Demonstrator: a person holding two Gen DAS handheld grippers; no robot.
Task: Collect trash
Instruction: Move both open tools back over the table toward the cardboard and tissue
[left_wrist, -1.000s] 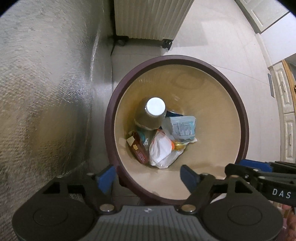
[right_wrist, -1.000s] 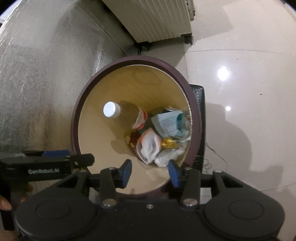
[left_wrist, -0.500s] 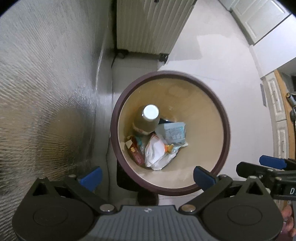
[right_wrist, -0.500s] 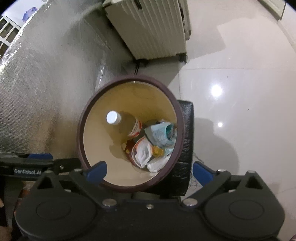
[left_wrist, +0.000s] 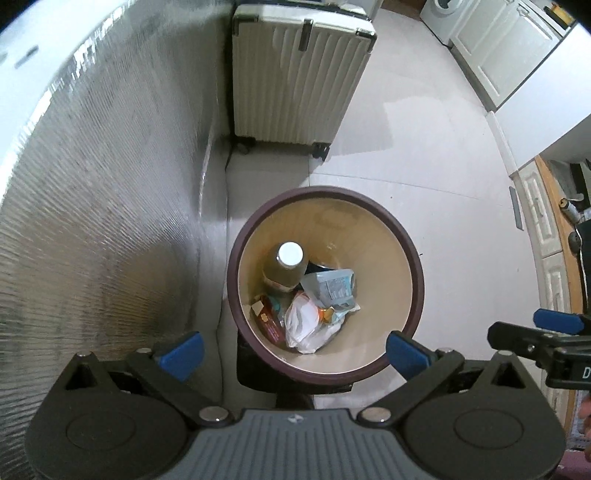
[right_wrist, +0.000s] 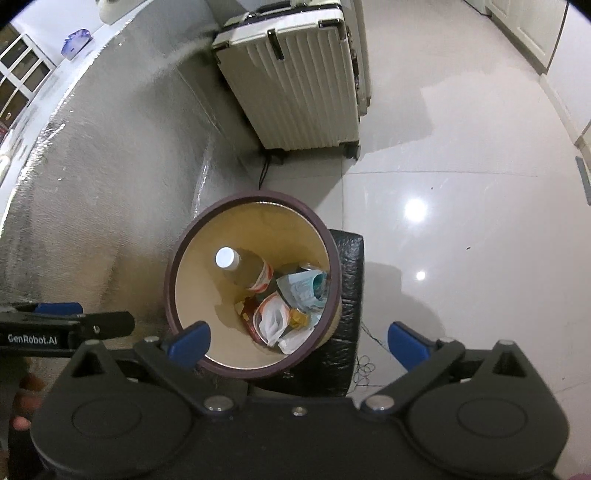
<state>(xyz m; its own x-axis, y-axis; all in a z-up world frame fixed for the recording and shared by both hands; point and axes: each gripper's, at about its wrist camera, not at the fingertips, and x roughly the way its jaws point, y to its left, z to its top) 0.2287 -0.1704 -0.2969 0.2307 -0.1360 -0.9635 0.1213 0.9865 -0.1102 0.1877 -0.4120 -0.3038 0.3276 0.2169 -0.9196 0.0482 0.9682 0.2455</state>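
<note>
Hovering above the bin (left_wrist: 325, 284), the left claw (left_wrist: 291, 350) and right claw (right_wrist: 299, 341) both point down into it, jaws just opened fully and nothing between them, which suggests a drop-off just made. Trash lies at the bin's bottom: a capped bottle (left_wrist: 286, 266), a white bag (left_wrist: 304, 326) and wrappers (left_wrist: 332, 290). Behind the bin stands a ribbed suitcase (left_wrist: 299, 74); a foil-covered wall (left_wrist: 92, 221) rises beside it, on a glossy tiled floor (right_wrist: 461, 221).

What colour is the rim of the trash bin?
Dark maroon-brown, around a tan interior; the bin rim shows best in the left wrist view.
</note>
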